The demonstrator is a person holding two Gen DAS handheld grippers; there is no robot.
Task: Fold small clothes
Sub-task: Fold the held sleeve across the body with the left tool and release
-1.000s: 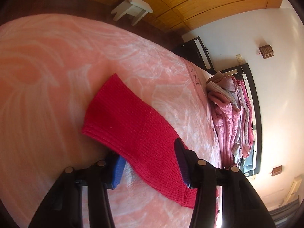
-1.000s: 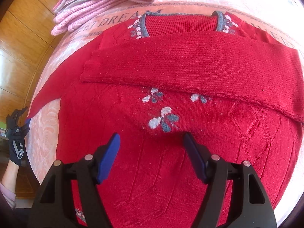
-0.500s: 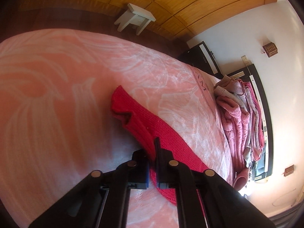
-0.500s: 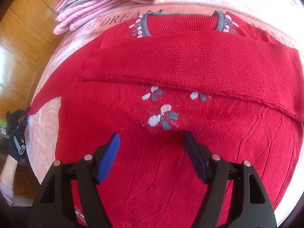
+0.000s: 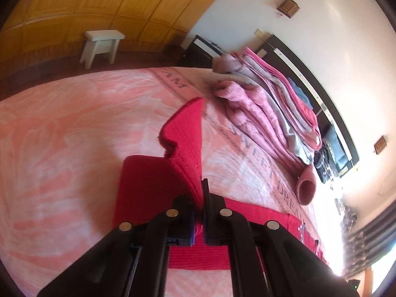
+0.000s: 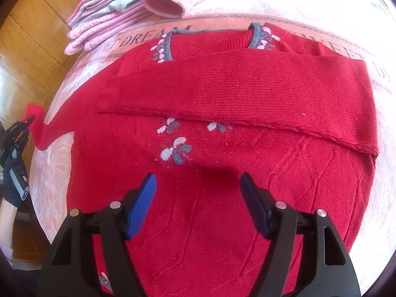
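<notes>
A red knit sweater [image 6: 222, 185] with grey and white flowers lies face up on the pink bedspread [image 6: 54, 173]. One sleeve [image 6: 235, 94] is folded flat across its chest. The other sleeve [image 5: 183, 138] is lifted off the bed at its cuff, pinched in my left gripper [image 5: 198, 198], which is shut on it. The same cuff [image 6: 37, 123] shows at the far left of the right wrist view, held up by the left gripper [image 6: 27, 121]. My right gripper [image 6: 198, 188] hovers open over the sweater's lower body, holding nothing.
A pile of folded pink and grey clothes [image 5: 269, 113] lies near the head of the bed, also visible as the pile [image 6: 118, 12] beyond the collar. A white stool [image 5: 101, 44] stands on the floor by the wooden wall. A dark headboard [image 5: 321, 94] runs along the white wall.
My left gripper closed on the sleeve cuff and raised it off the bed, swinging toward the sweater body. The right gripper has stayed open over the sweater.
</notes>
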